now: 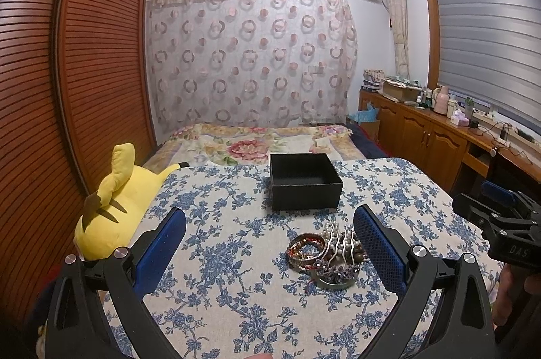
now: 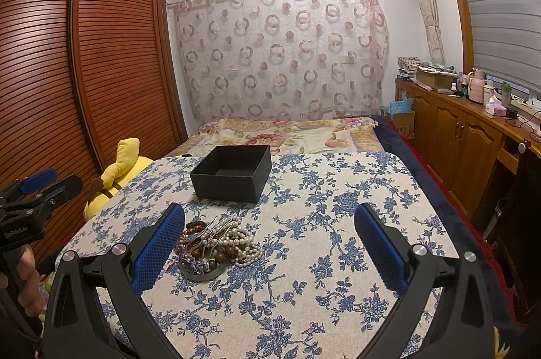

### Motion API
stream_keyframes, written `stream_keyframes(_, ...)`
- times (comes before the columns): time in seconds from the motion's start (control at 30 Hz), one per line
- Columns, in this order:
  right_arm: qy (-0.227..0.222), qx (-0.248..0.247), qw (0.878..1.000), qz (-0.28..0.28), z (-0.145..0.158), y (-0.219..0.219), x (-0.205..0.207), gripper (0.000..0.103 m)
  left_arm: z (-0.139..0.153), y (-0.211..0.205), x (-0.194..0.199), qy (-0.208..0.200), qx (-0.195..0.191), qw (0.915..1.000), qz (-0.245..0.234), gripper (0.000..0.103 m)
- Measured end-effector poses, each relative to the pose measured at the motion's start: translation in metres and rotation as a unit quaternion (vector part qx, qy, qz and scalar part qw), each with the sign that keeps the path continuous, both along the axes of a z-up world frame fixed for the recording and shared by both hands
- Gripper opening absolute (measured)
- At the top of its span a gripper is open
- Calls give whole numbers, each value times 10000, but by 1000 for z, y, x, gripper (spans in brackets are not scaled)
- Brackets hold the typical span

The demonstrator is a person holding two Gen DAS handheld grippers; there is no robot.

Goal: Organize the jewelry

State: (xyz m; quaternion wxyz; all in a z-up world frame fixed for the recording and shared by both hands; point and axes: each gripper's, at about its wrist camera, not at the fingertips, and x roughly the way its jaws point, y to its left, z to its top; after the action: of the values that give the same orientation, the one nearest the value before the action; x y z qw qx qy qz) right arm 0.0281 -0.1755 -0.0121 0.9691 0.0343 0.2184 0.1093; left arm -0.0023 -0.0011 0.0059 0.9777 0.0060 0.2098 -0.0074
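1. The step in hand looks like the very start: nothing appears to be in the black box (image 1: 305, 181) yet, though its floor is only partly in view; all the jewelry sits in one tangled pile (image 1: 326, 252) on the table (image 1: 216, 223), which wears a blue-flowered cloth.
2. The left claw (image 1: 270, 252) hovers above the table with its blue pads spread wide and nothing between them; in its view the pile lies at about 3 o'clock from centre, just beside the right pad (image 1: 380, 249), and the box stands beyond at 12 o'clock.
3. The right claw (image 2: 270, 252) is likewise spread wide and empty; from its camera the pile (image 2: 218, 245) sits at 9 o'clock, close against the left pad (image 2: 159, 249), with the box (image 2: 233, 173) at 11 o'clock.
4. The pile mixes a white pearl strand (image 2: 245, 249), brown wooden beads, reddish bangles (image 1: 304, 245), a wavy silver hair clip and a greenish bangle underneath; they overlap, so one piece may drag others.
5. The next move probably calls for one claw to centre over a single piece on top, close on it, lift it free and carry it to the box.
6. A yellow plush toy (image 1: 113, 207) lies off the table's left edge, at 9 o'clock.
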Motion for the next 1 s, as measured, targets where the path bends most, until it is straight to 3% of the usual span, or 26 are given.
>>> stream_keyframes(0.5,81,9,10000,33,-9,2,4,101,-8,-2,1,89,-10,10000,-26,96)
stream_keyframes(1.0,353,-60,9983,459,-30,0,21,101,-54,-2,33,811,-70,9954,-497,96)
